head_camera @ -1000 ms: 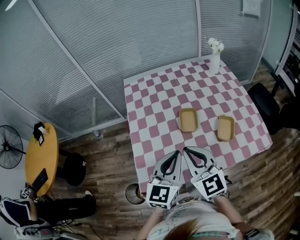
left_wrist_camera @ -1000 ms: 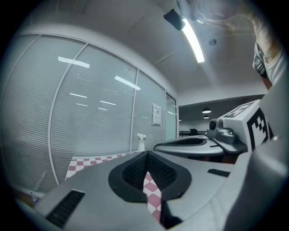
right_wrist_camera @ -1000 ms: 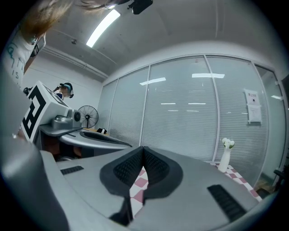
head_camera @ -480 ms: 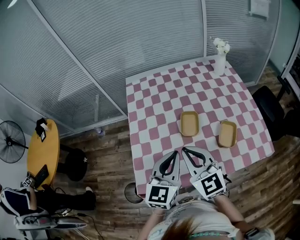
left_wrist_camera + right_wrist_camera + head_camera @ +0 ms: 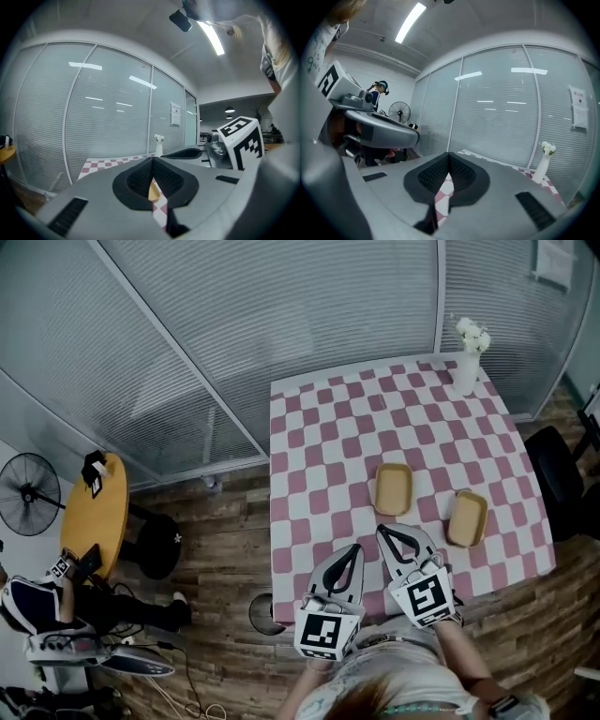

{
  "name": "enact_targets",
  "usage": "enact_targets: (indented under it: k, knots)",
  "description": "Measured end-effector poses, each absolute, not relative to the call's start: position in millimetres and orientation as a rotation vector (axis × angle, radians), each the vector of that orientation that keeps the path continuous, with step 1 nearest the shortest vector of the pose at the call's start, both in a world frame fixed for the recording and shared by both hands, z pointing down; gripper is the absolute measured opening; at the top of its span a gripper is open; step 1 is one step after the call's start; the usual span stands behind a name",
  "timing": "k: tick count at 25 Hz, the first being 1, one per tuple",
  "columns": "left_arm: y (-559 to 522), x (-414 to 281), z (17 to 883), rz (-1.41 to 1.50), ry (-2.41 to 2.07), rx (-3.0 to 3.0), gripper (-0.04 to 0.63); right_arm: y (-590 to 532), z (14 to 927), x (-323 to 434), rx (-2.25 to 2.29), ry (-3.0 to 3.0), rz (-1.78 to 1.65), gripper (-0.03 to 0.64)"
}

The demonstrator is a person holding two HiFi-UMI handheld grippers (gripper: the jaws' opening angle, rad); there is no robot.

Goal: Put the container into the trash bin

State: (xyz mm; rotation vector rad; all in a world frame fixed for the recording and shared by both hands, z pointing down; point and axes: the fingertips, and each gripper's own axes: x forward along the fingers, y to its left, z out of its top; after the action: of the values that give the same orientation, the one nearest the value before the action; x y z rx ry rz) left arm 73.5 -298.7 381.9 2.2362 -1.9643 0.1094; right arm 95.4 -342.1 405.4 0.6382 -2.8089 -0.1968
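Here the nearer container (image 5: 393, 489) lies on the checked worktop (image 5: 319, 446). The right gripper (image 5: 384, 531) has drawn closer to it, so the approach is under way with no grasp yet. The container is a shallow tan tray, apparently empty, and a second container (image 5: 467, 518) lies to its right. The jaws of the right gripper and the left gripper (image 5: 354, 547) are pressed together, empty. The trash bin (image 5: 265, 613) stands on the floor (image 5: 216, 549) by the worktop's near left corner.
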Motion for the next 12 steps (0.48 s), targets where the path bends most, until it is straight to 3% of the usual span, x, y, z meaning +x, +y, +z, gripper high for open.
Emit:
enact_targets:
  k: [12]
  knots:
    - [-304.1, 59.4, 395.9, 0.172, -2.007, 2.119, 0.006, -396.4, 479.9, 91.6, 0.543, -2.610, -0.221, -0.006]
